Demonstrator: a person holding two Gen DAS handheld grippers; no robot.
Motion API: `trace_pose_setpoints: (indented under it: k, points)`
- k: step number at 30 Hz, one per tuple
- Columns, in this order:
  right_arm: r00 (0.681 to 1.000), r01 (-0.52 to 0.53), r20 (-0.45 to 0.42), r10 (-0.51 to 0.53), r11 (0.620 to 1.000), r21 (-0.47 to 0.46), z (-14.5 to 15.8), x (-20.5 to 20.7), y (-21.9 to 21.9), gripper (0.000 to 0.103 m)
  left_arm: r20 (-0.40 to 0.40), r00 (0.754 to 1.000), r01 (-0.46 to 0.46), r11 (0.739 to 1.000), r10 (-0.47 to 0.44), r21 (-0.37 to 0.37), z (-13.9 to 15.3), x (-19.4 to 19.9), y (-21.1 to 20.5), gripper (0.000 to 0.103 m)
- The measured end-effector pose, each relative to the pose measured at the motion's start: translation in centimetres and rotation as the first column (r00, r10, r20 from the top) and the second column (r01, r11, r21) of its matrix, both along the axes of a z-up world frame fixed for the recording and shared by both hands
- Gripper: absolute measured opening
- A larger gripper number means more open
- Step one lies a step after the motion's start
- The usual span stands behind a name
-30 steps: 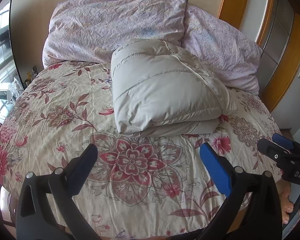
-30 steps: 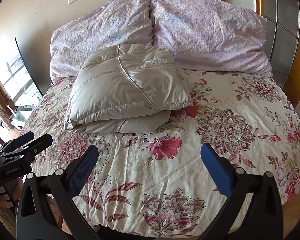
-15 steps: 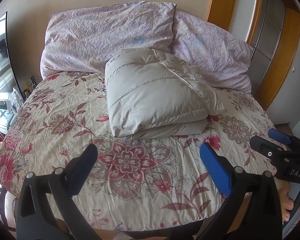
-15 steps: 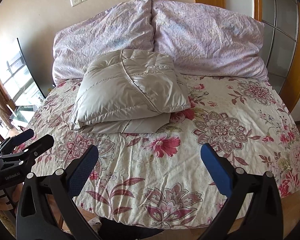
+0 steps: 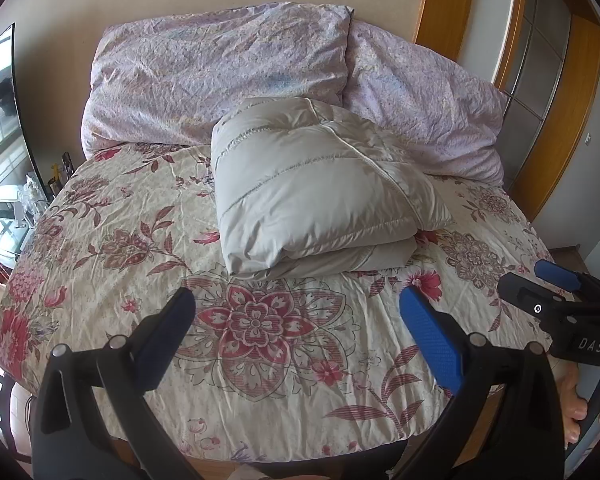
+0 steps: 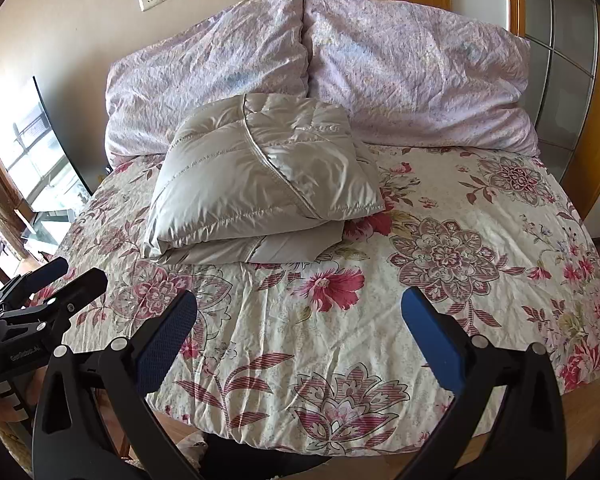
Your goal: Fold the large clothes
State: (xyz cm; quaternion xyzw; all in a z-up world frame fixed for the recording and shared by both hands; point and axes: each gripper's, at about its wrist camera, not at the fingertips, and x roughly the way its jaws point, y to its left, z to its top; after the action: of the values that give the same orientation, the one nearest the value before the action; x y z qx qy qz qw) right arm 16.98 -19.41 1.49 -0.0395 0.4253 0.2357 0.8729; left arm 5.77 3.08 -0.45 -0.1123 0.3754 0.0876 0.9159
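The left gripper [image 5: 296, 320], black-framed with blue-padded fingers, is spread wide and holds nothing, and the right gripper [image 6: 298, 320] of the same build is likewise spread and empty, both poised over the near edge of the cream quilt printed with red flowers [image 5: 260, 332]. Well ahead of both sets of fingertips, slightly right of centre for the left gripper and left of centre for the right one, the pale grey puffy quilted jacket [image 5: 316, 188] lies folded into a thick bundle on the quilt. Its far edge is against the two crumpled lilac pillows [image 6: 412, 72] at the beige wall.
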Motion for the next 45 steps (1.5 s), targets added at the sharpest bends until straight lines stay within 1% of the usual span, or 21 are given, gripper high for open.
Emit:
trace_pose_setpoints:
  k: [45]
  points:
    - [1.0, -0.003, -0.021, 0.003, 1.0, 0.018, -0.55, 0.63, -0.07, 0.102, -0.013, 1.0, 0.006, 1.0, -0.006, 0.0, -0.81, 0.49, 0.14, 0.101]
